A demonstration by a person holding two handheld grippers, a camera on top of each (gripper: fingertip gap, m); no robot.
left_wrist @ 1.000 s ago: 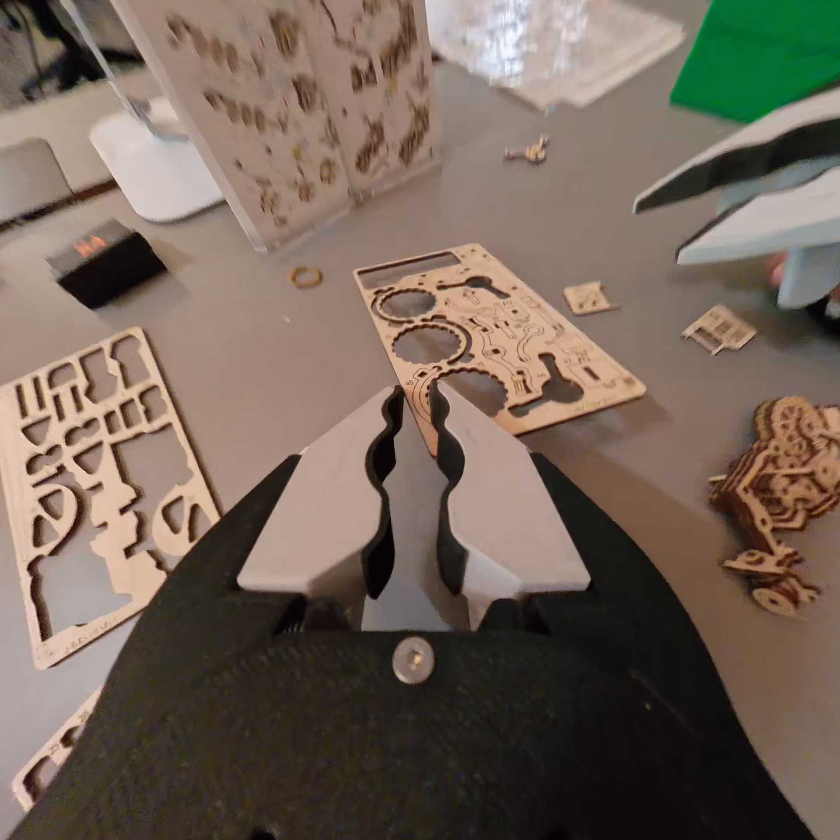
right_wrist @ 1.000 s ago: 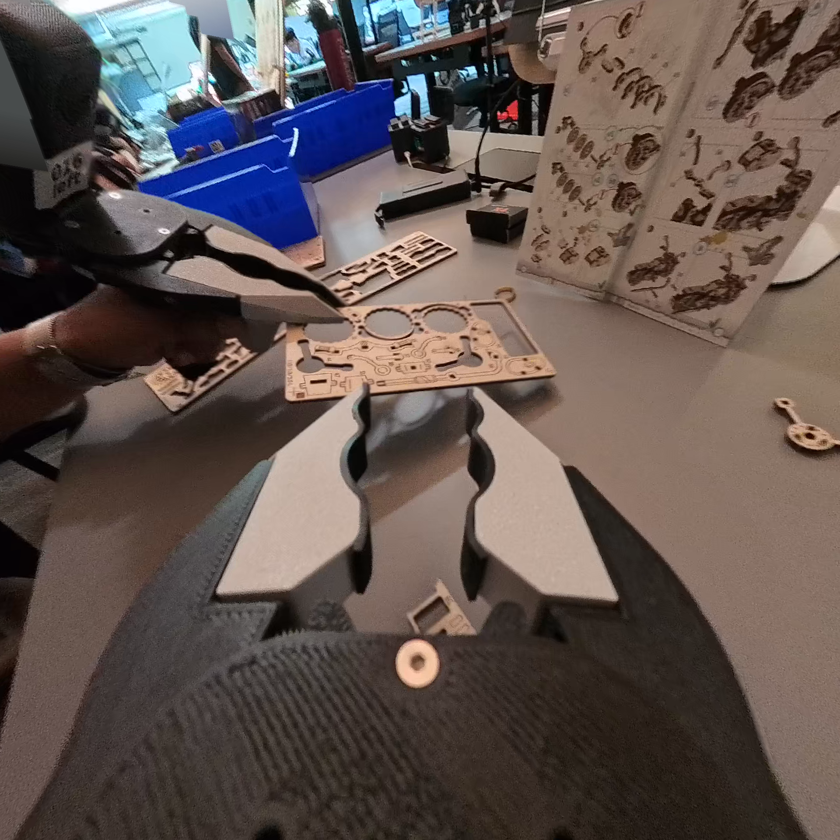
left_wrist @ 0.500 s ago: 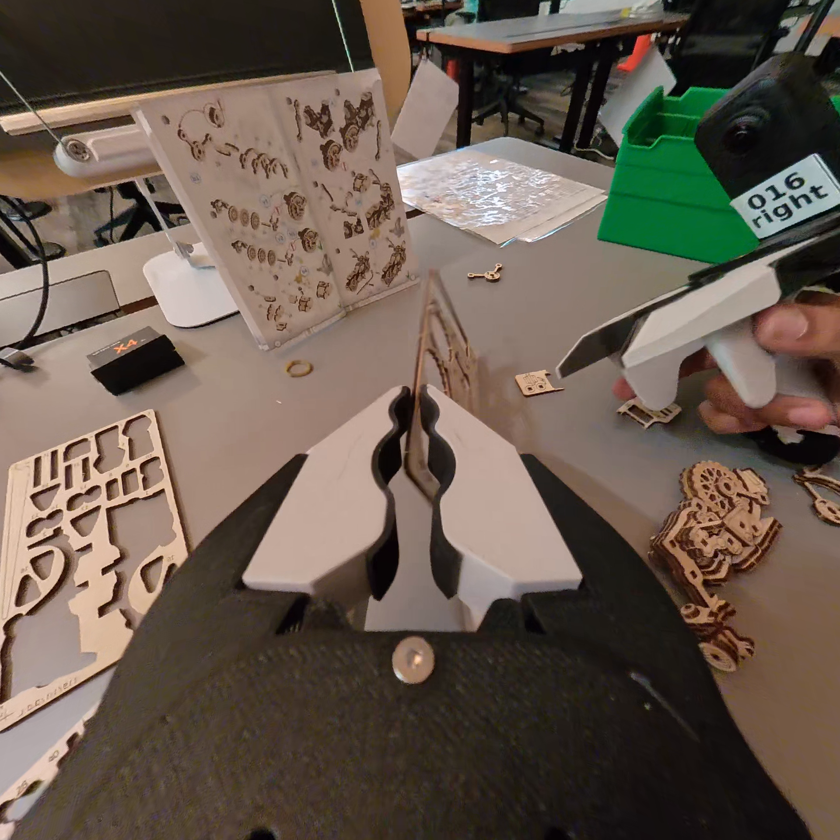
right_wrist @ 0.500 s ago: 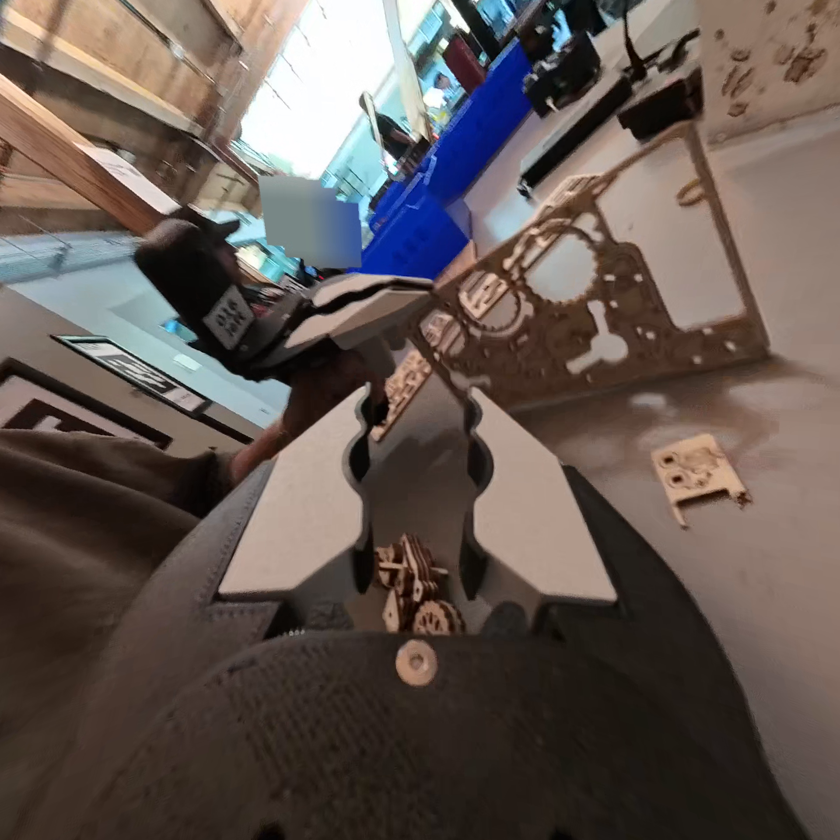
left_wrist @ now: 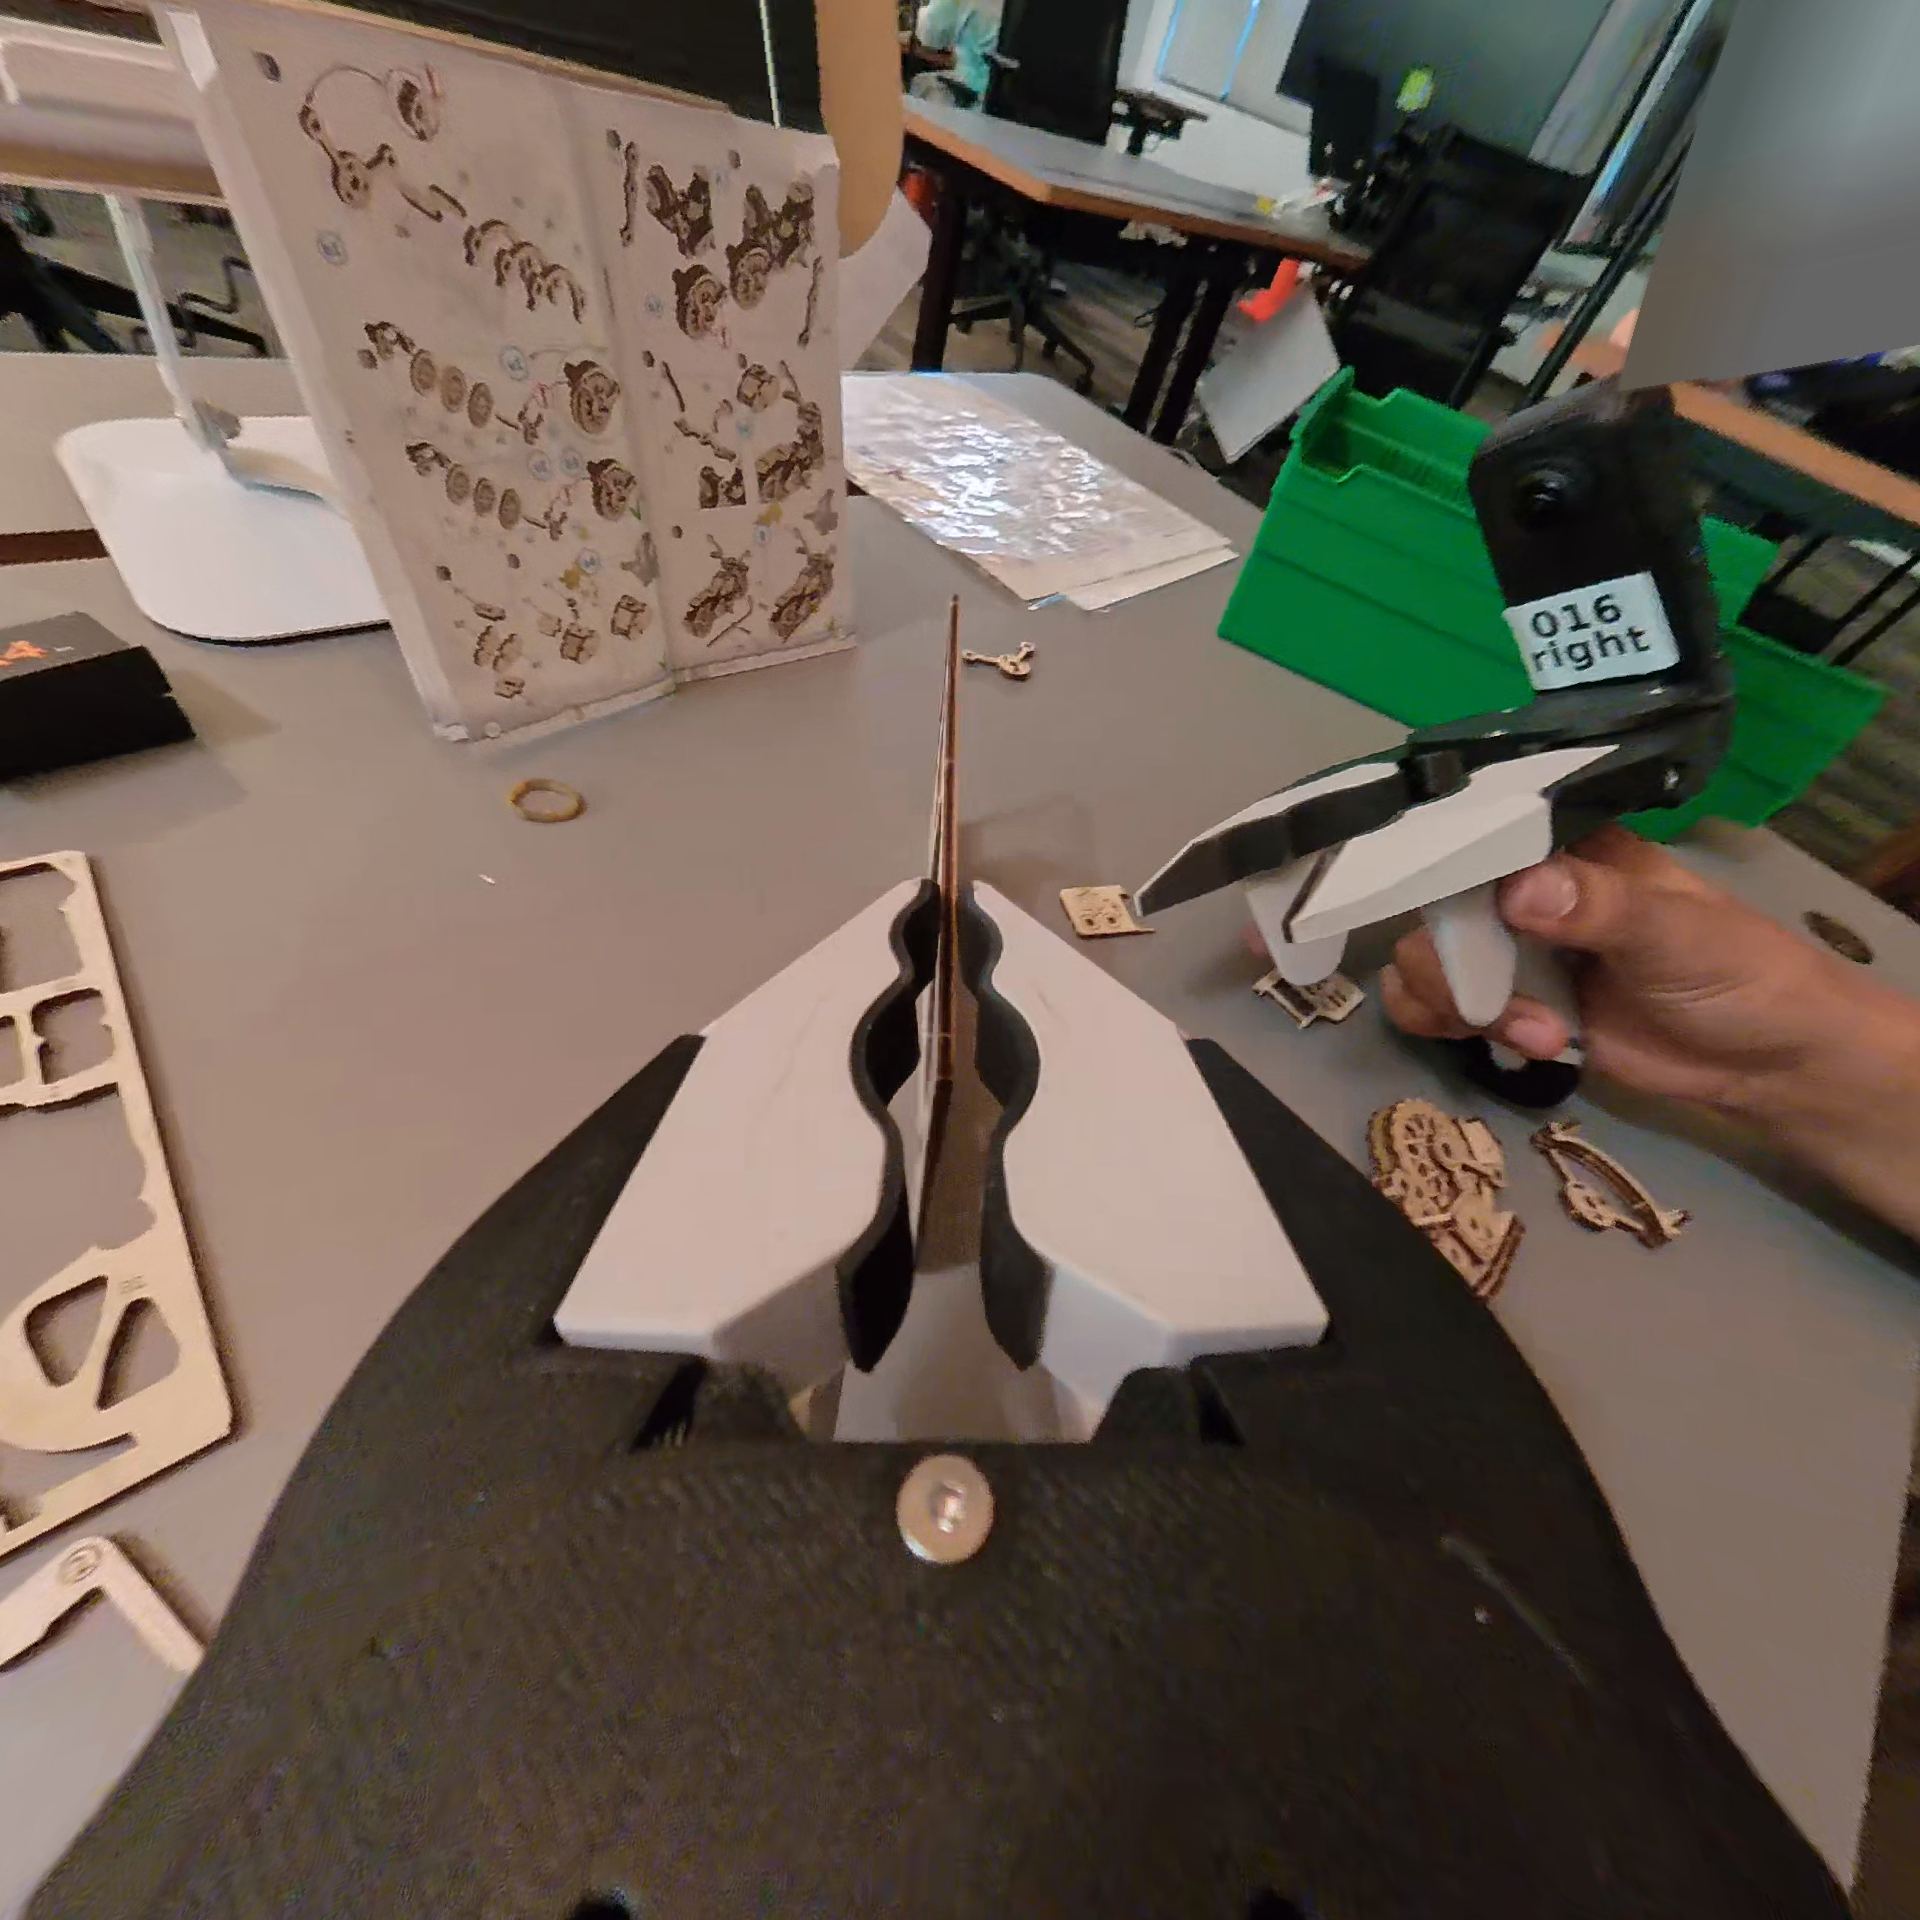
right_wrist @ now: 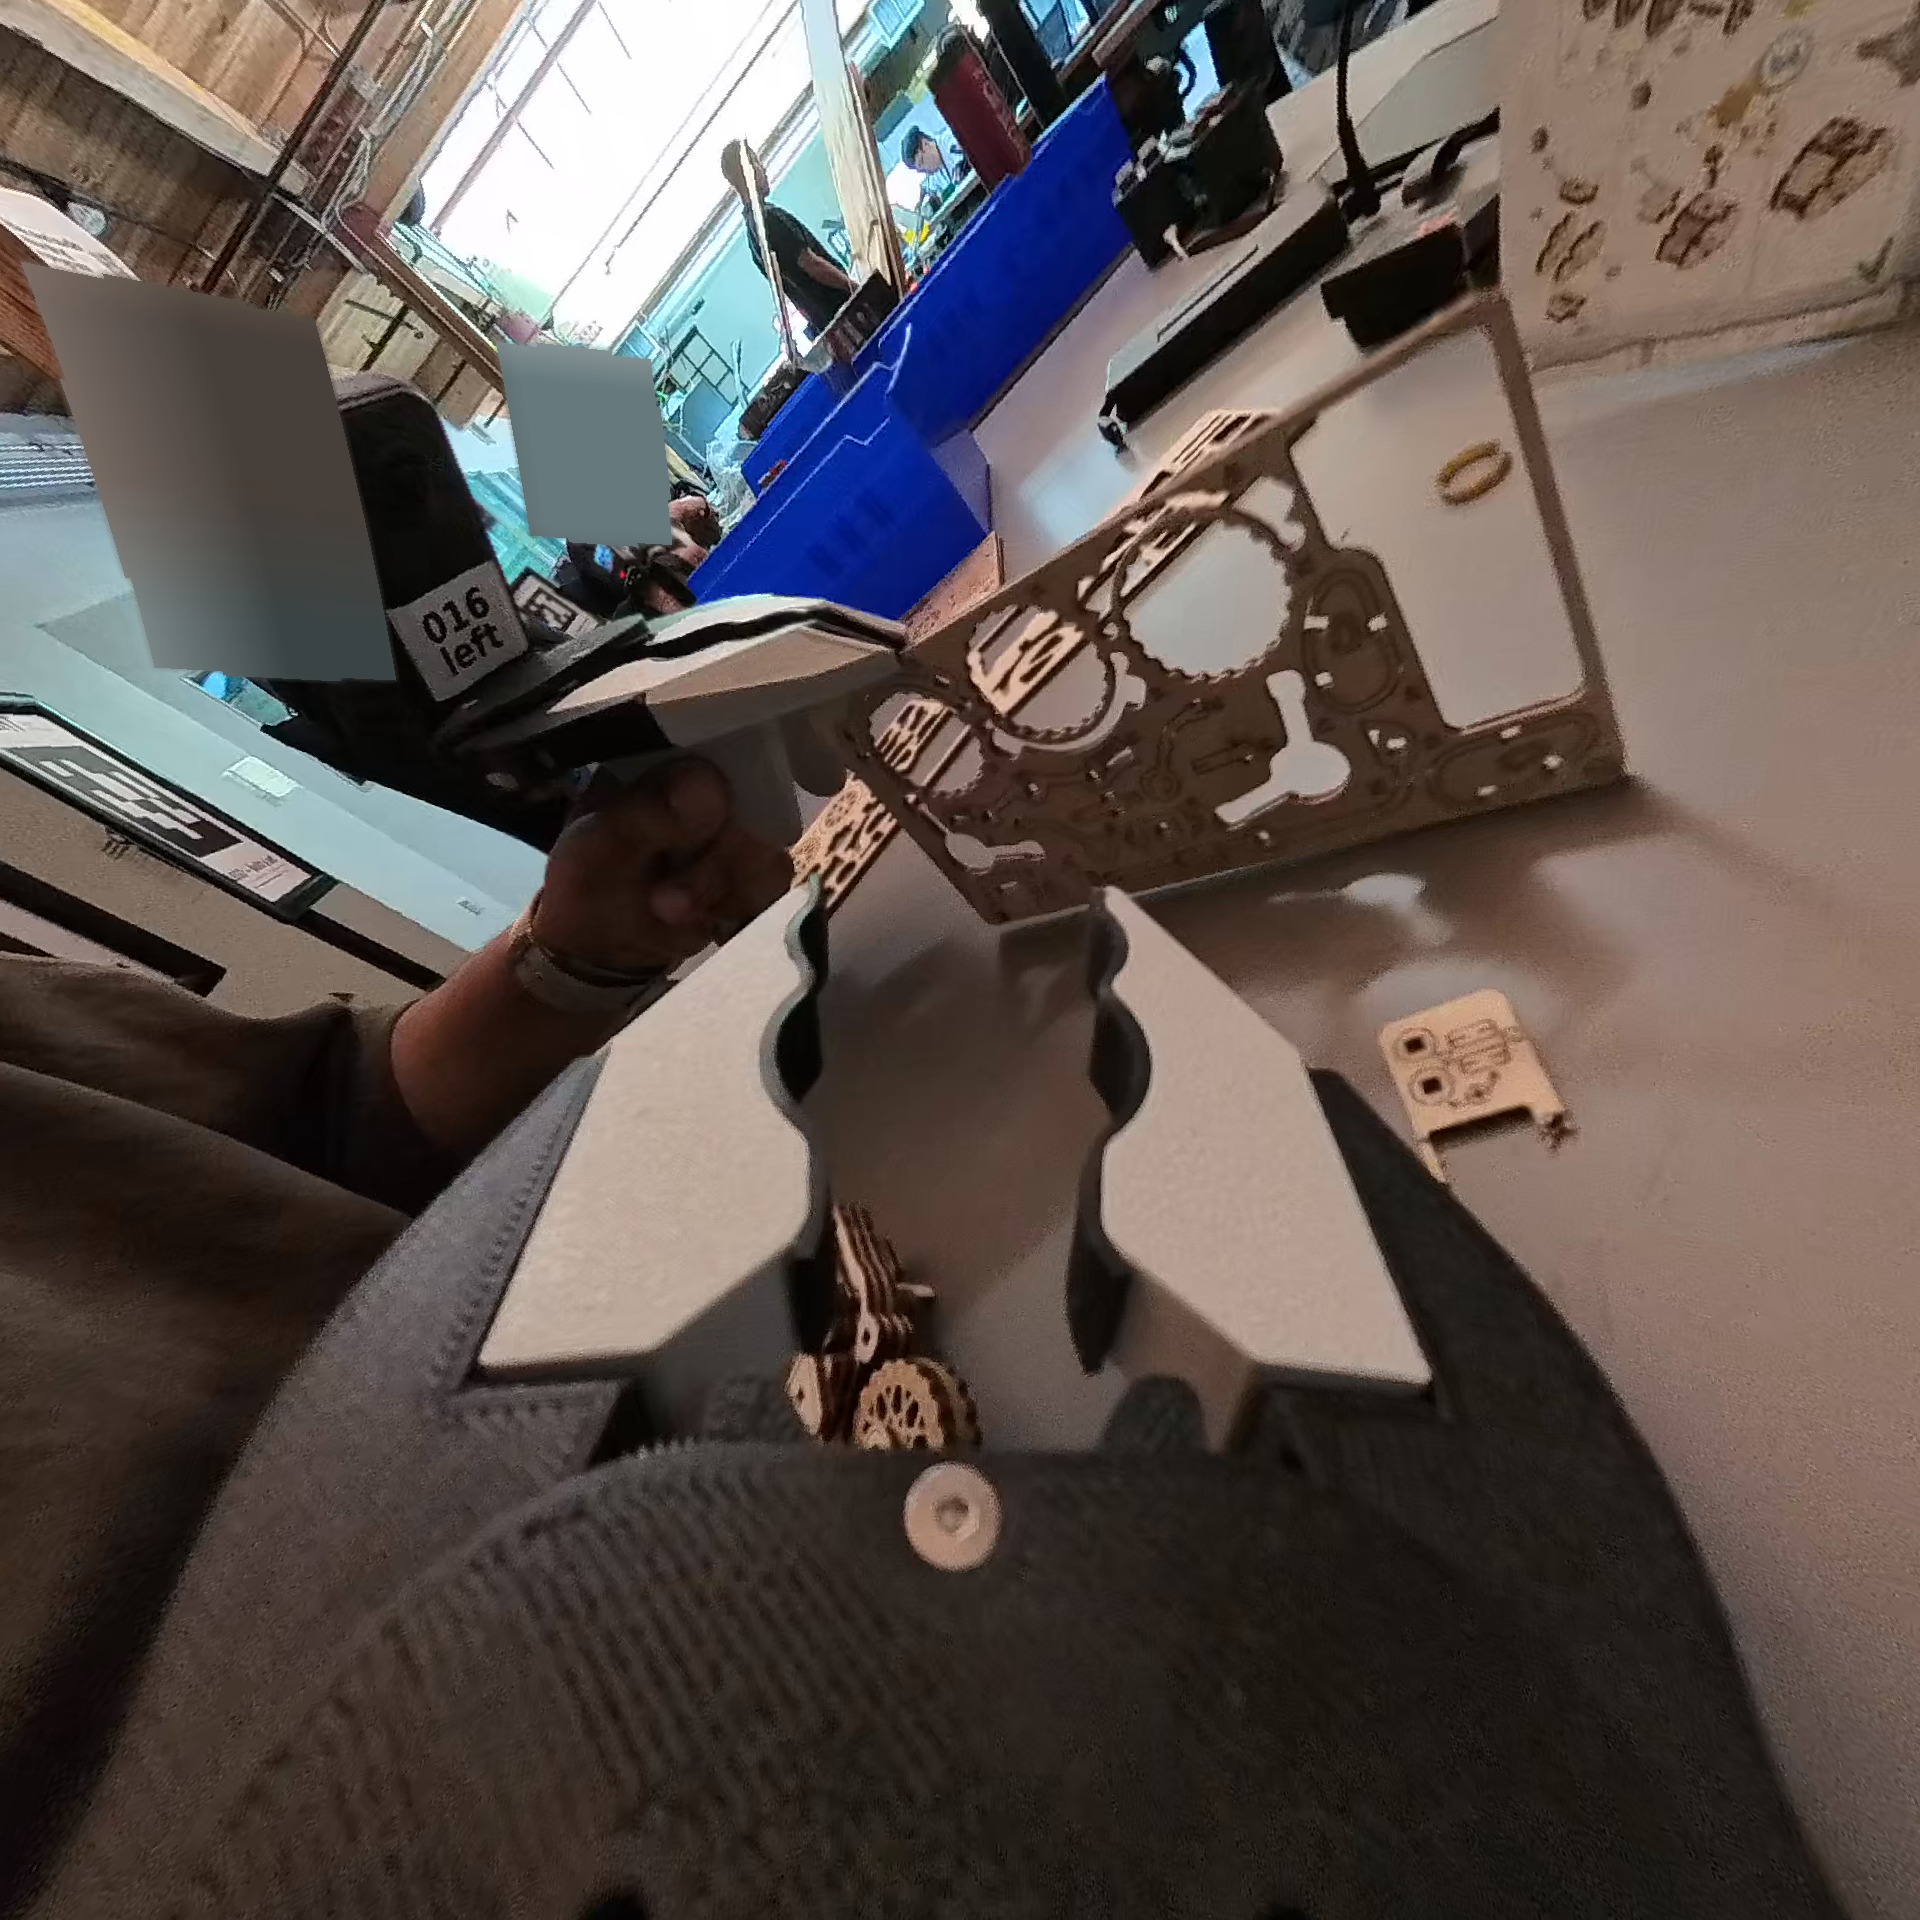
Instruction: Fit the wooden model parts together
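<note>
My left gripper is shut on the edge of a thin wooden parts sheet, which I see edge-on, standing upright. In the right wrist view the same sheet shows its gear-shaped cut-outs, tilted up with its far edge resting on the grey table, and the left gripper pinches its near corner. My right gripper is open and empty, just in front of the sheet's lower corner; it also shows in the left wrist view. A partly built wooden model lies on the table under the right gripper.
Small loose wooden pieces lie near the right hand. Another parts sheet lies at the left. An upright instruction sheet, a rubber ring, a black box and a green bin stand farther back. Spacing between my two grippers at the tips: around 7 centimeters.
My left gripper closed on the flat-lying parts sheet and lifted it up onto its edge. My right gripper swung round towards the sheet and opened wider.
</note>
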